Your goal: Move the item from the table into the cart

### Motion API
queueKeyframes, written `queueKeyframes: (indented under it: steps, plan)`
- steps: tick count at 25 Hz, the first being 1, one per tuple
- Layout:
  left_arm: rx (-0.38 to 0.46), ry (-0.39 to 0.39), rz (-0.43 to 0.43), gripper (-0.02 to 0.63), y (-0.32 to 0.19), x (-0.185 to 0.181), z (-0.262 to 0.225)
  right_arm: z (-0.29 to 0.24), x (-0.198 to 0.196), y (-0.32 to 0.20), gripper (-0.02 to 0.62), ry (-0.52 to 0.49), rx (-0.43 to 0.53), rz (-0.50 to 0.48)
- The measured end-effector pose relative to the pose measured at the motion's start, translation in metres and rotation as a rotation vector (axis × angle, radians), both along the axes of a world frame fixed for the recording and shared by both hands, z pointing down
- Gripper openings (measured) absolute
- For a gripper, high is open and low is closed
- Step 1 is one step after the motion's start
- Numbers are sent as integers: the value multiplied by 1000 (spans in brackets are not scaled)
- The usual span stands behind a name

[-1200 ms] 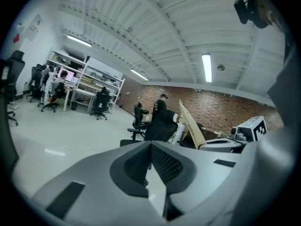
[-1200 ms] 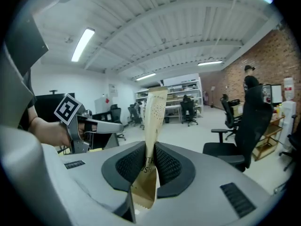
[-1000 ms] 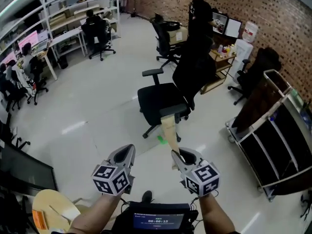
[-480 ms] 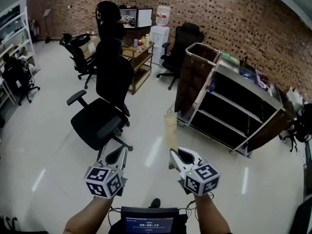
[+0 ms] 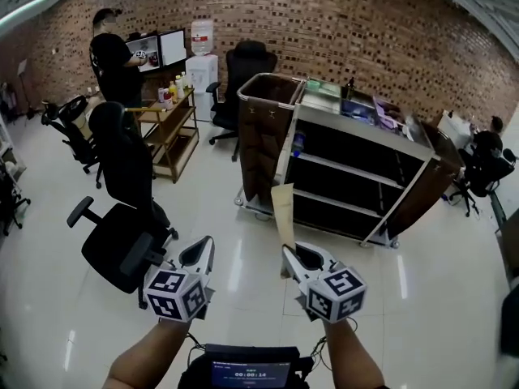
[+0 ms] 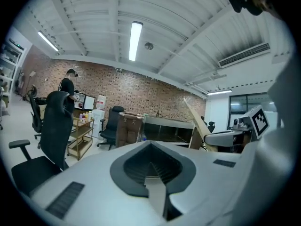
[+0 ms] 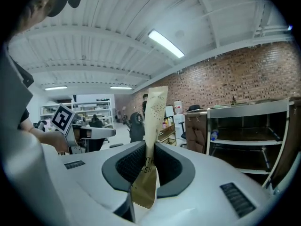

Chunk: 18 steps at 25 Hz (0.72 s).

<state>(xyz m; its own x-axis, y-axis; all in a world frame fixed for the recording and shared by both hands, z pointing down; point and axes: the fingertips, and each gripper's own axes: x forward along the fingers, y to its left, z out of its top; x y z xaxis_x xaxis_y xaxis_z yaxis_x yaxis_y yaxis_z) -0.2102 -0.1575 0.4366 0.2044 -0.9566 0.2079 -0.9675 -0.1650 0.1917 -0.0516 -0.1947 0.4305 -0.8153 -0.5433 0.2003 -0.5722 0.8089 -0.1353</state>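
Observation:
My right gripper [image 5: 289, 258] is shut on the lower end of a tall tan paper packet [image 5: 283, 213], which stands upright between the pads [image 7: 153, 121]. My left gripper [image 5: 203, 250] is beside it at the same height, its jaws together with nothing in them [image 6: 150, 145]. The packet [image 6: 197, 126] also shows at the right of the left gripper view. The cart [image 5: 357, 130], a black shelved trolley with a brown bag [image 5: 263, 136] at its left end, stands on the floor some way ahead of both grippers. Its shelves [image 7: 244, 126] appear at the right in the right gripper view.
A black office chair [image 5: 122, 217] stands on the white floor to the left. Behind it are a wooden trolley [image 5: 166, 132], a standing person [image 5: 109, 55], a water dispenser [image 5: 203, 63] and another chair [image 5: 243, 71] along the brick wall. A seated person [image 5: 486, 148] is at far right.
The whole view has swung to the right: the cart has come from the right edge to straight ahead and the office chair has slid off to the left. Both grippers keep their pose, packet still held.

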Motion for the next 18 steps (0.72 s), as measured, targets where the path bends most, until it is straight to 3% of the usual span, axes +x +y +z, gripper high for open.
queueKeyframes:
  steps: [7,18]
  plan:
    - [6,-44,121,5,-155,51,-15,-14,55,-137,43,-34,-7,134]
    - [101,-87,308,5,-403,48,-51,-22,56,-353,43,-8,-54,328]
